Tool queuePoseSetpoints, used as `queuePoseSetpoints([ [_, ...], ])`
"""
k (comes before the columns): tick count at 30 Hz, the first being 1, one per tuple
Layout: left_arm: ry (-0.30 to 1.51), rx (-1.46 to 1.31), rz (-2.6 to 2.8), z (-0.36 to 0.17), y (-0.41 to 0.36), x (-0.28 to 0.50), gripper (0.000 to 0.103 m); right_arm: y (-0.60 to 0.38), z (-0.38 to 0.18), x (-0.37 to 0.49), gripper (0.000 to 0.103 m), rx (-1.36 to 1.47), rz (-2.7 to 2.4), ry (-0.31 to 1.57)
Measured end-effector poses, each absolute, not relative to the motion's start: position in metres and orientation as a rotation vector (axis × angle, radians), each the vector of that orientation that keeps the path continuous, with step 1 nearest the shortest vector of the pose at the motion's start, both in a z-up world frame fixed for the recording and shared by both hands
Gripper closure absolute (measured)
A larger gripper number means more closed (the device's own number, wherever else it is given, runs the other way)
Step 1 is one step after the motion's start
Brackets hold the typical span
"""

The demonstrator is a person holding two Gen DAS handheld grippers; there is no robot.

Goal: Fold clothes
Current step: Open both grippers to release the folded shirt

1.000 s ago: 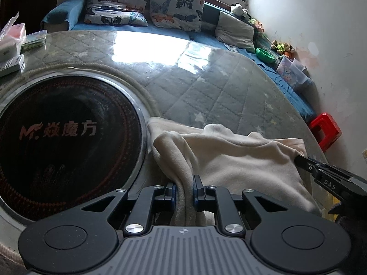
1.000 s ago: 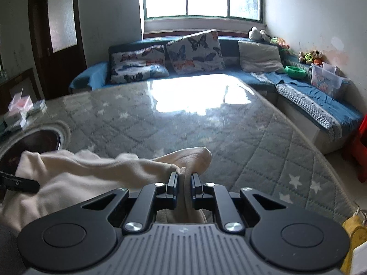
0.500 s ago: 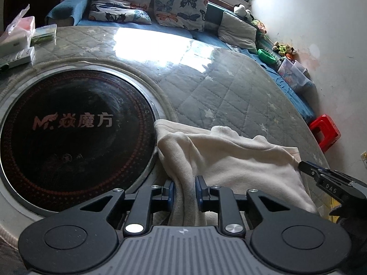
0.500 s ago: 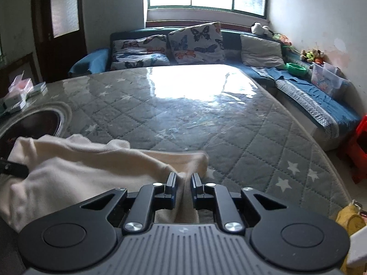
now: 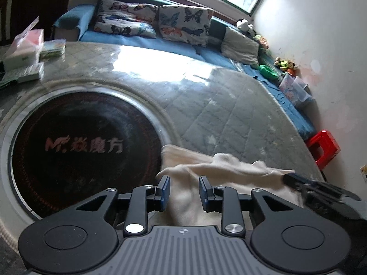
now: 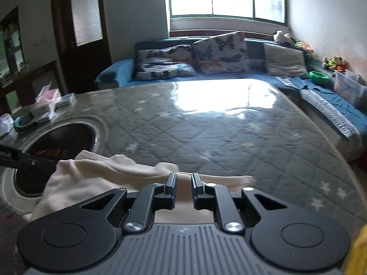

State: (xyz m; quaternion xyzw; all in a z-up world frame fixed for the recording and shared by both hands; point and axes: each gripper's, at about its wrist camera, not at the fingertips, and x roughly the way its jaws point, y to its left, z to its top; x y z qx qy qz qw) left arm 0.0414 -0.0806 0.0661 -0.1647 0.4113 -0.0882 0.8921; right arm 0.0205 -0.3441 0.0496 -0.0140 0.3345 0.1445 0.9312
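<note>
A cream garment (image 5: 220, 171) lies bunched on the grey quilted table (image 5: 229, 105), beside the black round hotplate (image 5: 75, 146). My left gripper (image 5: 184, 189) is open, its blue-padded fingers apart on either side of a fold of the cloth. In the right wrist view the same garment (image 6: 96, 178) lies at the near left. My right gripper (image 6: 184, 184) is open a little, with cloth lying between and under its fingers. The right gripper also shows in the left wrist view (image 5: 321, 188) at the garment's right end.
Tissue packs and boxes (image 5: 25, 50) sit at the table's far left. A blue sofa with butterfly cushions (image 5: 160, 20) runs behind the table. A red stool (image 5: 323, 149) stands on the floor at right. A yellow item (image 6: 357, 252) is at the near right corner.
Both grippers have opened and let go of the cream garment. It has dropped flatter onto the table. Both grippers have pulled back a little.
</note>
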Motion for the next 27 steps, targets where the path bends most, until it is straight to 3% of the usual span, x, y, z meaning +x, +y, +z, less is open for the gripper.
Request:
queuePoseSetpoints([
  [27, 0.911, -0.289, -0.269, 0.036, -0.131, 0.082, 0.073, -0.332, 0.025, 0.043, 0.087, -0.029, 0.319, 0.731],
])
